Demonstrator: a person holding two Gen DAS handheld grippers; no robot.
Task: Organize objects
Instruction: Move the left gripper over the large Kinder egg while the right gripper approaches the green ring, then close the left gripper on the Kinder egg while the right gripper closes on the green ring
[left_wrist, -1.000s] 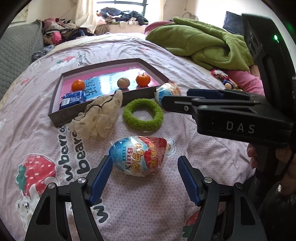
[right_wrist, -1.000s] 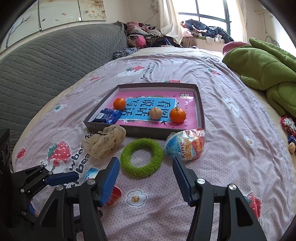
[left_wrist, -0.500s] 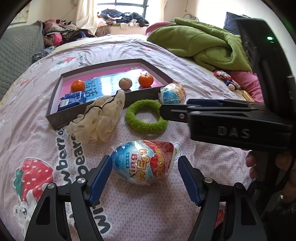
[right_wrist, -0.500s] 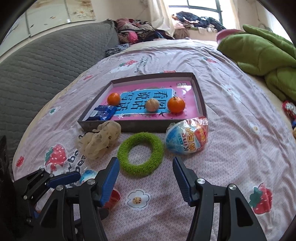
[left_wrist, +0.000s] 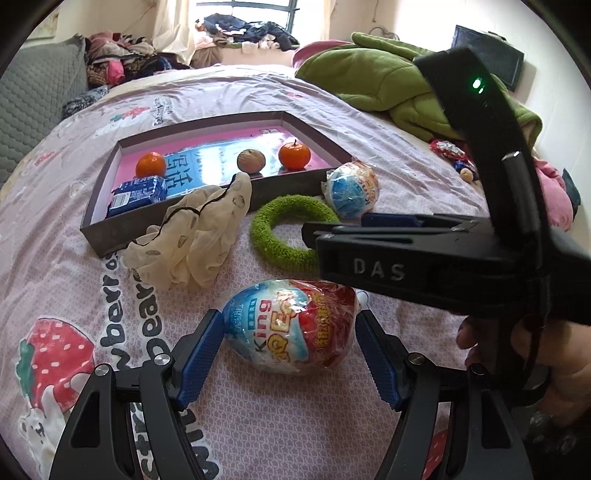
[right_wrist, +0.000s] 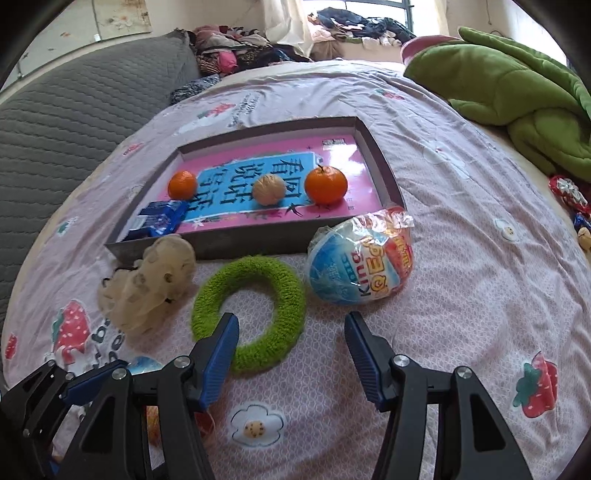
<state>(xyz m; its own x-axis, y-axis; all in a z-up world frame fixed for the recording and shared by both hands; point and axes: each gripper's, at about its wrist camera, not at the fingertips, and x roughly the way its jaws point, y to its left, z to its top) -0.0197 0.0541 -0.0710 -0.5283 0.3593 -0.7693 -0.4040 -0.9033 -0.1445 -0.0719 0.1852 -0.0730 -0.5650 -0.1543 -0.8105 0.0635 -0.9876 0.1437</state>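
left gripper (left_wrist: 290, 332): ribbed blue pads spread, flanking glossy foil-wrapped toy egg (left_wrist: 291, 326), touching or not unclear | right gripper (right_wrist: 291, 354): fingers parted, unloaded; fuzzy green ring (right_wrist: 249, 312) under left fingertip; second wrapped egg (right_wrist: 360, 264) just ahead

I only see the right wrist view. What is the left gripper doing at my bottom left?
Observer: The left gripper straddles a second King egg toy, one pad on each side, jaws open.
Operator: How does that egg lie?
Observer: On its side, blue end leftward and red end rightward in the left wrist view.
Operator: And my gripper, seen from there?
Observer: The right gripper hangs above the green ring, open and holding nothing.
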